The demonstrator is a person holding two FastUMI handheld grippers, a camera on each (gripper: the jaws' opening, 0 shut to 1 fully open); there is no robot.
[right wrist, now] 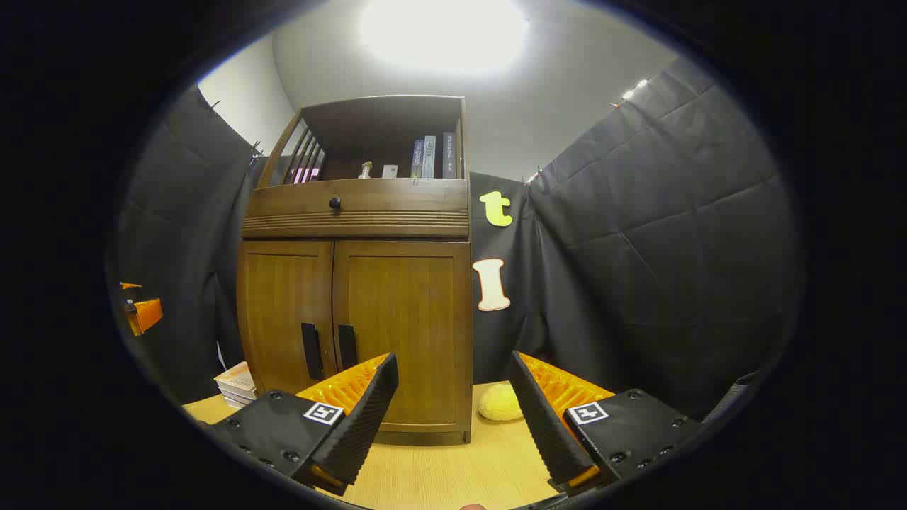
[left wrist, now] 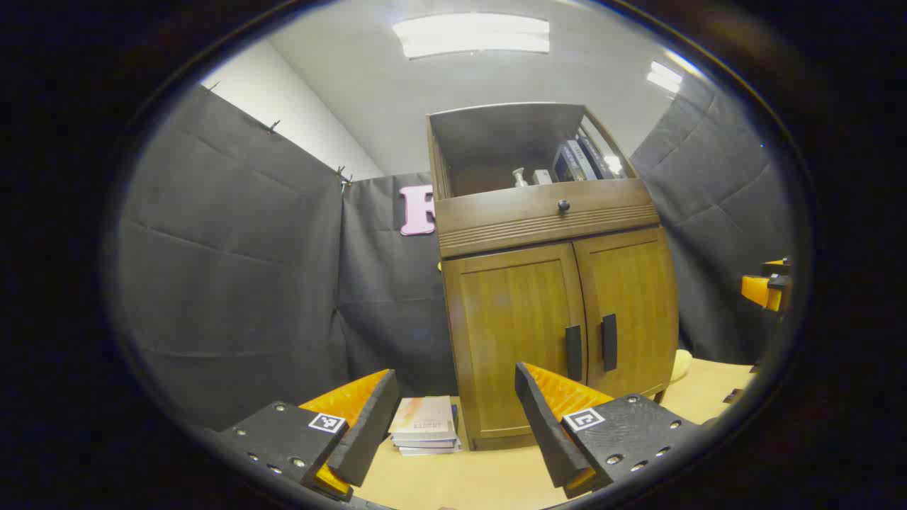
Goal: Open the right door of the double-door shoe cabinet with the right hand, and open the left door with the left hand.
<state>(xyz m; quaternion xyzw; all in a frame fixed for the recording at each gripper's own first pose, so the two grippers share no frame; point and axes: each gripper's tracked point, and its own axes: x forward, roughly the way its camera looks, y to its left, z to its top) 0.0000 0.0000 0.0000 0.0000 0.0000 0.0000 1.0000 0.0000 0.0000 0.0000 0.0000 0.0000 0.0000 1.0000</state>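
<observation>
A brown wooden shoe cabinet (left wrist: pixel 545 212) stands on the light table, with both doors closed. The left door (left wrist: pixel 514 333) and right door (left wrist: pixel 627 304) each carry a dark vertical handle (left wrist: pixel 573 352) near the middle seam. In the right gripper view the same cabinet (right wrist: pixel 354 212) shows its right door (right wrist: pixel 407 326) with its handle (right wrist: pixel 346 346), and its left door (right wrist: pixel 283 312). My left gripper (left wrist: pixel 457 425) is open, well short of the cabinet. My right gripper (right wrist: pixel 453 411) is open too, with nothing between its fingers. The other gripper (left wrist: pixel 765 290) shows at the right edge.
A stack of books (left wrist: pixel 425 425) lies on the table left of the cabinet. A yellow soft ball (right wrist: pixel 500 402) rests by the cabinet's right foot. Books and small items (right wrist: pixel 425 159) sit on the open top shelf above a drawer with a round knob (right wrist: pixel 334 203). Black cloth walls surround the booth.
</observation>
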